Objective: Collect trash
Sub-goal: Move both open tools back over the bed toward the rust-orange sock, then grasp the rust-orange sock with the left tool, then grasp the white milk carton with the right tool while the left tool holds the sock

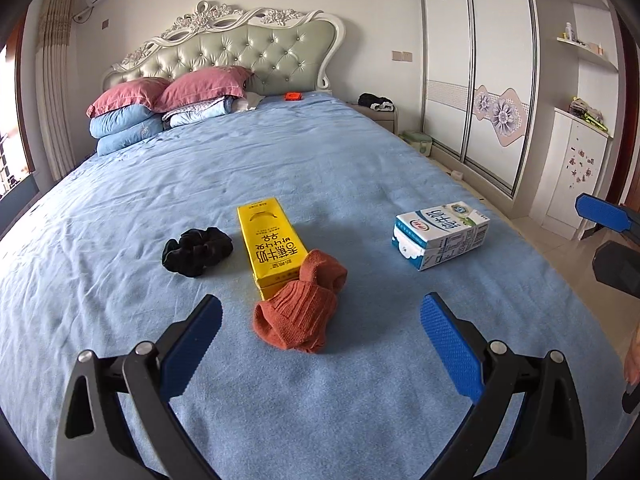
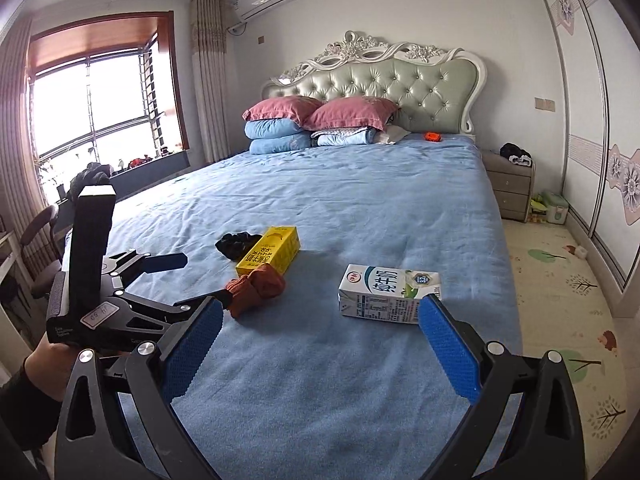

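Left wrist view: left gripper [image 1: 321, 314] hangs wide open and empty over the bed [image 1: 120, 200], with the yellow carton [image 1: 270, 240] at frame center and the sock [image 1: 302, 304] lying against it. Right gripper [image 2: 321, 314], likewise spread and empty, has the milk carton [image 2: 388, 292] just beyond its right finger.

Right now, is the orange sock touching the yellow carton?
Touching. The left wrist view shows the orange sock draped over the yellow carton's near end.
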Available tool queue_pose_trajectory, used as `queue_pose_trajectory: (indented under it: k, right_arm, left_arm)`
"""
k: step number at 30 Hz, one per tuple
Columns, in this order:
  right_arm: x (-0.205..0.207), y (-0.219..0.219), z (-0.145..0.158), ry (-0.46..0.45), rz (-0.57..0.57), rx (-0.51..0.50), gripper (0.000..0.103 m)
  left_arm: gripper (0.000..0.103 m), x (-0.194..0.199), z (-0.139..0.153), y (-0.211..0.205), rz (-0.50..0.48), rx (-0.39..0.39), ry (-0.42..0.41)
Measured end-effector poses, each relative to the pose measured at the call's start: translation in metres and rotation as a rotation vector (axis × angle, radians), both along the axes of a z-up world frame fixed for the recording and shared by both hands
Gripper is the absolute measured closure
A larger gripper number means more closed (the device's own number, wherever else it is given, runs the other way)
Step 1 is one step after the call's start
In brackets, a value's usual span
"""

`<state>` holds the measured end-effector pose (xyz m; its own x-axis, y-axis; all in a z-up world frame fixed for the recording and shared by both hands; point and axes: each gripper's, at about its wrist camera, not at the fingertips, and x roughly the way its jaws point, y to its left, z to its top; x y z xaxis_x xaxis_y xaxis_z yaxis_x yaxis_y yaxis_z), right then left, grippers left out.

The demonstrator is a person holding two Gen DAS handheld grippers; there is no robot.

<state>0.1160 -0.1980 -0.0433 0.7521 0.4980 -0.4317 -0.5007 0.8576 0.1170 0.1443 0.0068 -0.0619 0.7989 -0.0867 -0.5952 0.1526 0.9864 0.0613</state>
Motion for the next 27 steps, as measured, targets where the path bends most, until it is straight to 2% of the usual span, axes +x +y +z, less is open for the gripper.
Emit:
queue_pose_trajectory:
  k: [5, 7, 9, 13, 15, 17, 22, 27]
  right_arm:
    - [0.015, 0.005, -0.004, 0.027, 0.005, 0.007, 0.008]
    - [0.022, 0.006, -0.007, 0.039, 0.004, 0.008, 0.008]
    - [0.027, 0.006, -0.009, 0.048, 0.002, 0.001, 0.008]
    - [0.037, 0.008, -0.013, 0.061, 0.002, -0.015, 0.008]
    - [0.042, 0.008, -0.015, 0.07, 0.005, -0.028, 0.008]
    - [0.047, 0.007, -0.017, 0.077, 0.008, -0.035, 0.008]
    - [0.062, 0.002, -0.023, 0.077, -0.008, -0.095, 0.008]
    - [0.084, -0.01, -0.035, 0.129, -0.019, -0.108, 0.008]
  left_arm:
    - [0.004, 0.028, -0.02, 0.009, -0.007, -0.033, 0.066]
    - [0.008, 0.039, -0.027, 0.01, -0.01, -0.038, 0.101]
    - [0.025, 0.051, -0.035, 0.01, -0.022, -0.049, 0.158]
    - [0.04, 0.068, -0.051, 0.011, -0.006, -0.046, 0.238]
    - [0.06, 0.068, -0.053, 0.014, 0.019, -0.036, 0.241]
    - [0.068, 0.063, -0.05, 0.019, 0.018, -0.067, 0.231]
    - [0.07, 0.046, -0.033, 0.022, 0.004, -0.127, 0.184]
    - [0.07, 0.036, -0.017, 0.006, -0.048, -0.163, 0.149]
